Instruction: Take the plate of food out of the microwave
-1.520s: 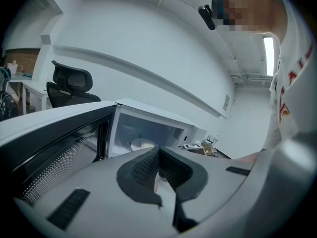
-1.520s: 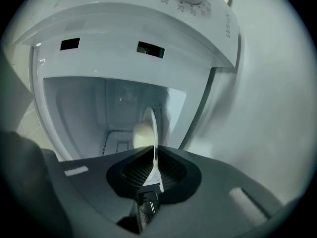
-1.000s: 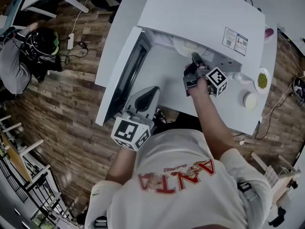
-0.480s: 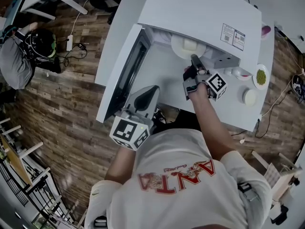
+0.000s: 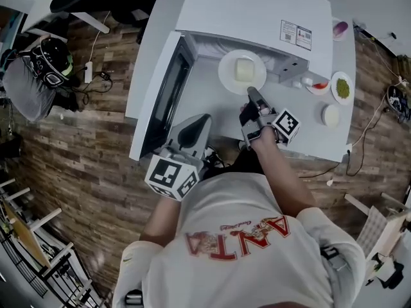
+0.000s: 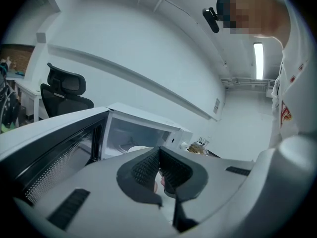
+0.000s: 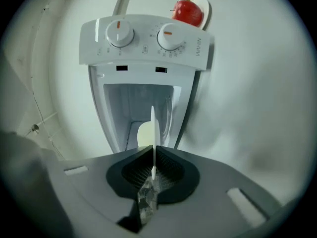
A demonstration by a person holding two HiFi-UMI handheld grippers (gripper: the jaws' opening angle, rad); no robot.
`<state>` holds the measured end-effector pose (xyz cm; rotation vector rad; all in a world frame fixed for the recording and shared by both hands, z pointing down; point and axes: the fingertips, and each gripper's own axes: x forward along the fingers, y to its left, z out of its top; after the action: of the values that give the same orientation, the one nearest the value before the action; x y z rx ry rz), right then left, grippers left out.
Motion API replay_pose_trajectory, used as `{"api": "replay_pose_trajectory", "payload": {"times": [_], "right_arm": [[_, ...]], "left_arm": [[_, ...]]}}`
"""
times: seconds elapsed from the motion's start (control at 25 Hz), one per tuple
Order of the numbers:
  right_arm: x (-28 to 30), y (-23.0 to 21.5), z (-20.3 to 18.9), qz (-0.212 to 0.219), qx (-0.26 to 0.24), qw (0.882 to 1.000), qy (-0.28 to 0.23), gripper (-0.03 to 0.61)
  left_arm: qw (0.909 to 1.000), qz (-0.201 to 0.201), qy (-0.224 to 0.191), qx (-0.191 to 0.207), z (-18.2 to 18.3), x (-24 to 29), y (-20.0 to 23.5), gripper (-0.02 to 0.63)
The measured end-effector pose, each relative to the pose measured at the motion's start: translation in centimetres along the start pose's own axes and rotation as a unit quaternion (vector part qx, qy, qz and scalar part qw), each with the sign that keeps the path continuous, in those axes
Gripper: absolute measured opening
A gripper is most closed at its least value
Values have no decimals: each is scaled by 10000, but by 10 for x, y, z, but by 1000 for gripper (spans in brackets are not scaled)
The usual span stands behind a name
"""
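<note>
A white plate (image 5: 226,77) carrying a pale block of food (image 5: 244,69) hovers just in front of the white microwave (image 5: 257,11), outside its cavity. My right gripper (image 5: 252,94) is shut on the plate's near rim. The right gripper view shows that plate (image 7: 154,125) edge-on between my right gripper's (image 7: 152,168) pads, with the food (image 7: 144,134) to its left and the microwave's two dials (image 7: 143,38) beyond. The microwave door (image 5: 164,101) stands wide to the left. My left gripper (image 5: 203,119) (image 6: 159,155) floats beside the door's inner face, shut, with nothing held.
Small dishes stand on the white table right of the microwave: one with something red (image 5: 319,84), one with green bits (image 5: 342,87), and a white round one (image 5: 331,115). An apple (image 7: 188,11) shows behind the microwave's panel. A seated person (image 5: 29,85) is on the wooden floor at far left.
The right gripper has drawn back toward me with the plate, which has come out of the microwave's cavity into full view. The left gripper has barely shifted.
</note>
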<state>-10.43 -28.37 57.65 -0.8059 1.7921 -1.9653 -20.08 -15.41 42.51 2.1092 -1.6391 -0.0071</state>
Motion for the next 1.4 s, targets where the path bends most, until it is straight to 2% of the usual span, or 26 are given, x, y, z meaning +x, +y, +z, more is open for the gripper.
{"api": "replay_pose_trajectory", "payload": {"times": [0.36,0.8,1.12,1.4], "right_arm": [[-74,-21,-1,-35,52,9994,-353,18],[-170,-69,43,-285,244,9913,-1263,18],[-209,-91,90,-572,218,9821,-1784,20],[-218,-109,106,-750,415,9753,-2035,20]], "left_arm": [[9972,-690,179,208,-8,8,-34,9],[9865,-1519,464,411,-23,32,-83,9],[9829,-1674,578,496,-24,44,-95,9],[9841,-1607,595,461,-23,48,-91,9]]}}
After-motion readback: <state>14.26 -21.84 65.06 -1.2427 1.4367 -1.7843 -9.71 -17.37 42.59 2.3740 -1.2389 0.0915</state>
